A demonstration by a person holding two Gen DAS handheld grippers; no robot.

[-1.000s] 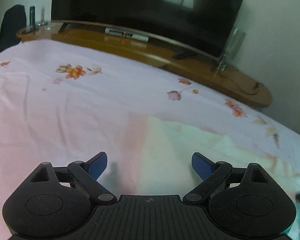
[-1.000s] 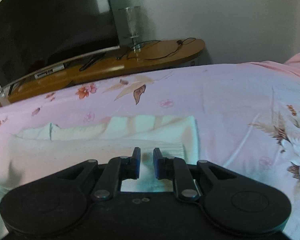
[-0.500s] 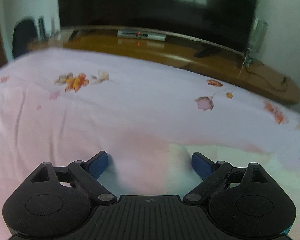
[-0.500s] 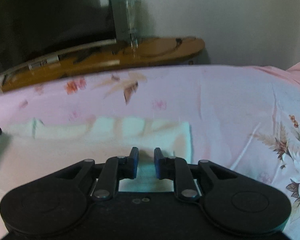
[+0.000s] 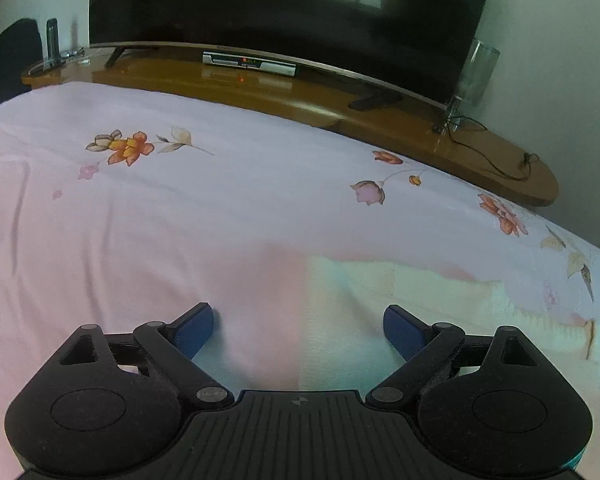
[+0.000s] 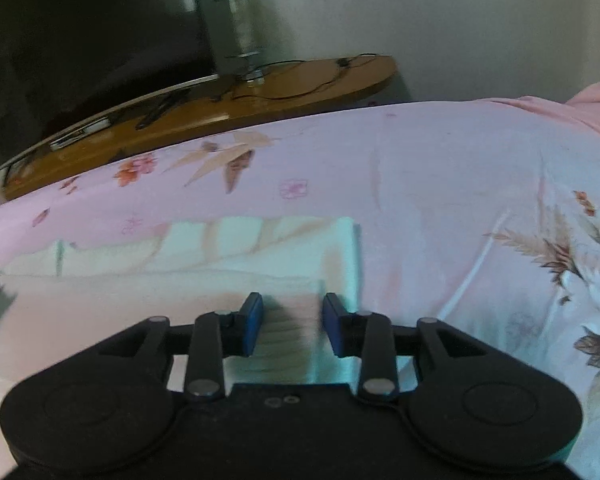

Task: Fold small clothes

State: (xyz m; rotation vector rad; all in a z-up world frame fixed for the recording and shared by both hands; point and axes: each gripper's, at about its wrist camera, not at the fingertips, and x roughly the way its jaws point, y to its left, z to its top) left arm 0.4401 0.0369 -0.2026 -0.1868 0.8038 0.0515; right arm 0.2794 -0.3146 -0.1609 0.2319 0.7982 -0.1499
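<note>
A pale cream garment lies folded flat on the pink floral bed sheet. It also shows in the left wrist view, at lower right. My left gripper is wide open and empty, low over the garment's left edge. My right gripper is partly open, its blue pads apart, with a fold of the garment's right end lying between them. The pads do not pinch the cloth.
A curved wooden TV bench runs along the bed's far side, with a large dark TV, a set-top box, a clear glass and cables. A pink cloth lies at far right.
My right gripper has opened from nearly shut on the garment's right end. My left gripper, still open, swung left and back, staying over the garment's left edge.
</note>
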